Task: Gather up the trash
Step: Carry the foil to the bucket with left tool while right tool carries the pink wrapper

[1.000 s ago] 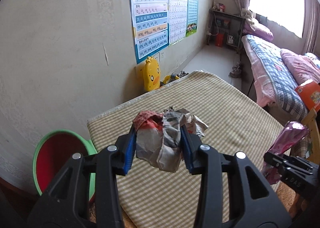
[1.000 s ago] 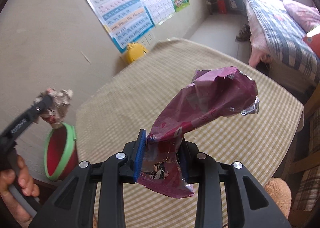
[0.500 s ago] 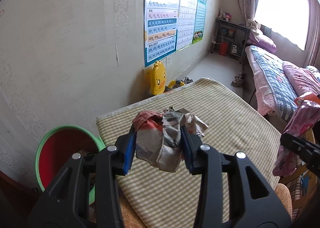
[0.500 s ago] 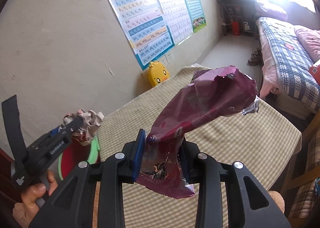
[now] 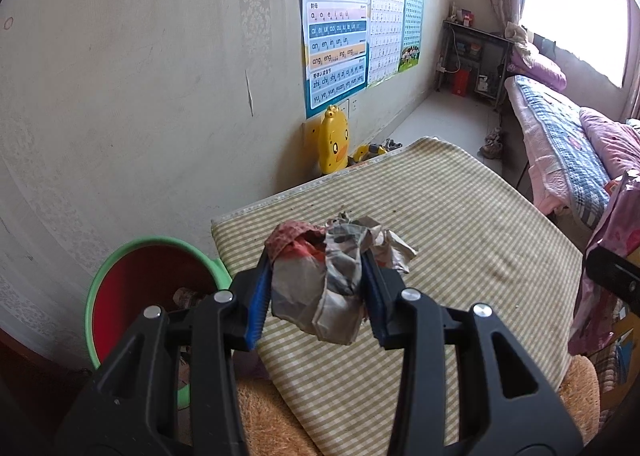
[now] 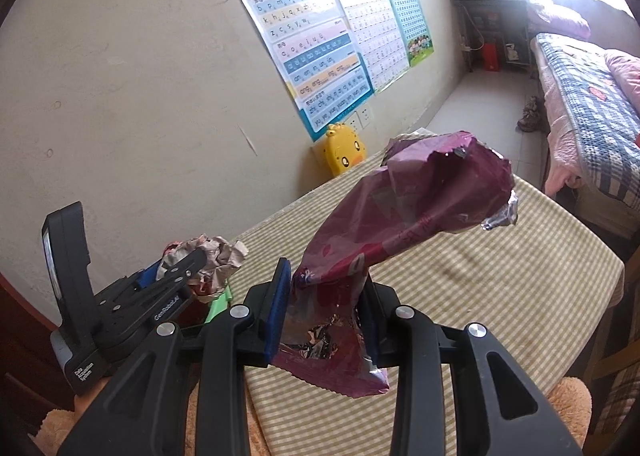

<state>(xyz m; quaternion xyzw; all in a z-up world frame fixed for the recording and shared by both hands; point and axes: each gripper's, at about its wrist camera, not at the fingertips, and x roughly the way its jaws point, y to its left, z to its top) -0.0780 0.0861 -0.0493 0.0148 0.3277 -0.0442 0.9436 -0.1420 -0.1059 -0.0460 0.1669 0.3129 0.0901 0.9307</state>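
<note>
1. Crumpled grey-and-red paper wad (image 5: 324, 276) sits clamped between the blue pads of the left hand-held gripper (image 5: 318, 290), above the near corner of the green-checked cloth desk (image 5: 460, 240).
2. Purple foil snack wrapper (image 6: 400, 232) is pinched in the right hand-held gripper (image 6: 324, 320), standing up over the desk.
3. Green-rimmed red bin (image 5: 148, 288) stands just beside the desk, below and left of the wad.

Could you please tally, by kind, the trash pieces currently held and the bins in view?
Crumpled paper wad: 1, in the left gripper
Purple foil wrapper: 1, in the right gripper
Green-rimmed red bin: 1
Total: 3
</note>
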